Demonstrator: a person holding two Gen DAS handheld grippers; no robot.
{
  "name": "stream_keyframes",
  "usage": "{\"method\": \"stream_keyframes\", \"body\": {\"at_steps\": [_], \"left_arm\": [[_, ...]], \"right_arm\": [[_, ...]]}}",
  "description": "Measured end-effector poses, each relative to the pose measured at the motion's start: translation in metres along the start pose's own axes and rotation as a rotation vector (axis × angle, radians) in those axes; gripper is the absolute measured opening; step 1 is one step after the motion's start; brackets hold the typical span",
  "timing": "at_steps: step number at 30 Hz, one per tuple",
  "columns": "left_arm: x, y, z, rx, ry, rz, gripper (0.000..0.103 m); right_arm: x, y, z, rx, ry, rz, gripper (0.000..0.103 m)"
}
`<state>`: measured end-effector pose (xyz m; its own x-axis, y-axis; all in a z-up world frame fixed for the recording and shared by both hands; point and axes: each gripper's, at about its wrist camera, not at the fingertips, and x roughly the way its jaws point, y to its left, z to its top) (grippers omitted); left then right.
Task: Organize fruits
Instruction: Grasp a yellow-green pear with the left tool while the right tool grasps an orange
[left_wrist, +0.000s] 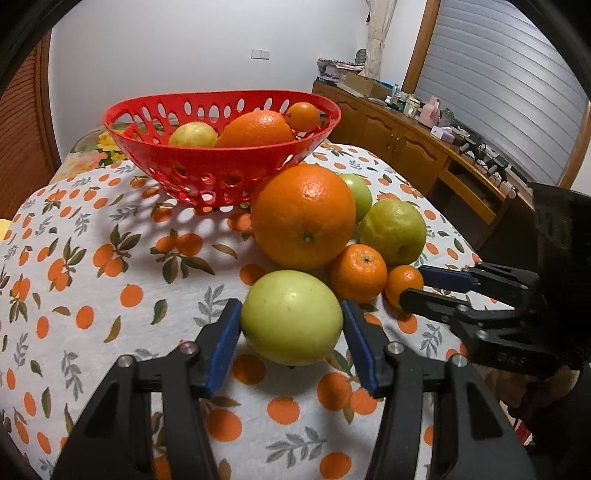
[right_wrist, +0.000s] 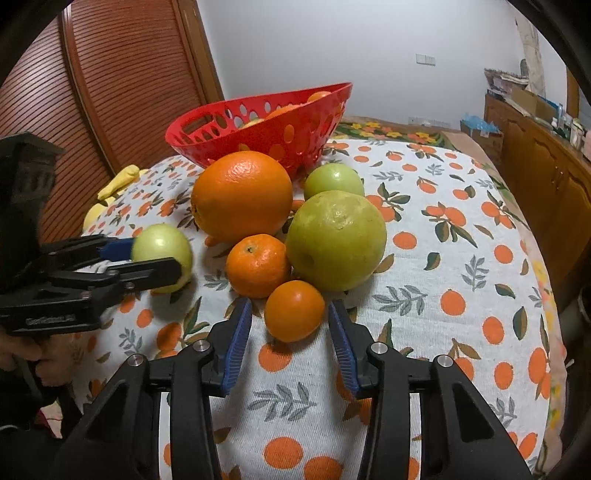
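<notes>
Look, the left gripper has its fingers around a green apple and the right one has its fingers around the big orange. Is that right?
Not quite. The left gripper does have its fingers around the green apple, but the right gripper is around the smallest orange, not the big orange, which sits farther back near the red basket. The right wrist view shows it.

1. A white cloth printed with oranges and leaves (left_wrist: 110, 280) covers the bench.
2. A floral cloth (right_wrist: 391, 130) shows at the bench's far edge.
3. A yellow object (right_wrist: 118, 181) lies at the bench's left edge.
4. A wooden slatted door (right_wrist: 122, 74) stands beyond that edge.
5. A cluttered wooden sideboard (left_wrist: 399, 144) lines the wall beyond the right edge, under a window blind (left_wrist: 506, 85).
</notes>
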<state>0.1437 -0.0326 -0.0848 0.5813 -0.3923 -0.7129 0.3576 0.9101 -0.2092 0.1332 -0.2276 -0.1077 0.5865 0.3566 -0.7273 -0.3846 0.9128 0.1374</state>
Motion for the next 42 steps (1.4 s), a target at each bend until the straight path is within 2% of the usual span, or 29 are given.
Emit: {"method": "stream_keyframes", "body": {"at_steps": [6, 9, 16, 24, 42], "left_arm": [[-0.012, 0.001, -0.004, -0.008, -0.021, -0.01, 0.054], [-0.014, 0.001, -0.005, -0.008, -0.024, -0.012, 0.054], [-0.017, 0.0, -0.007, -0.013, -0.031, -0.018, 0.054], [-0.032, 0.003, 0.002, -0.015, -0.074, -0.014, 0.054], [-0.057, 0.015, 0.035, 0.002, -0.145, 0.02, 0.054]], "right_arm": [[0.007, -0.001, 0.003, 0.011, 0.017, -0.007, 0.043], [0.01, -0.001, 0.003, 0.01, 0.026, -0.012, 0.035], [0.006, 0.0, 0.001, -0.002, 0.018, -0.013, 0.033], [-0.018, 0.007, 0.009, -0.018, -0.049, 0.014, 0.033], [-0.044, 0.027, 0.066, -0.063, -0.181, 0.064, 0.033]]}}
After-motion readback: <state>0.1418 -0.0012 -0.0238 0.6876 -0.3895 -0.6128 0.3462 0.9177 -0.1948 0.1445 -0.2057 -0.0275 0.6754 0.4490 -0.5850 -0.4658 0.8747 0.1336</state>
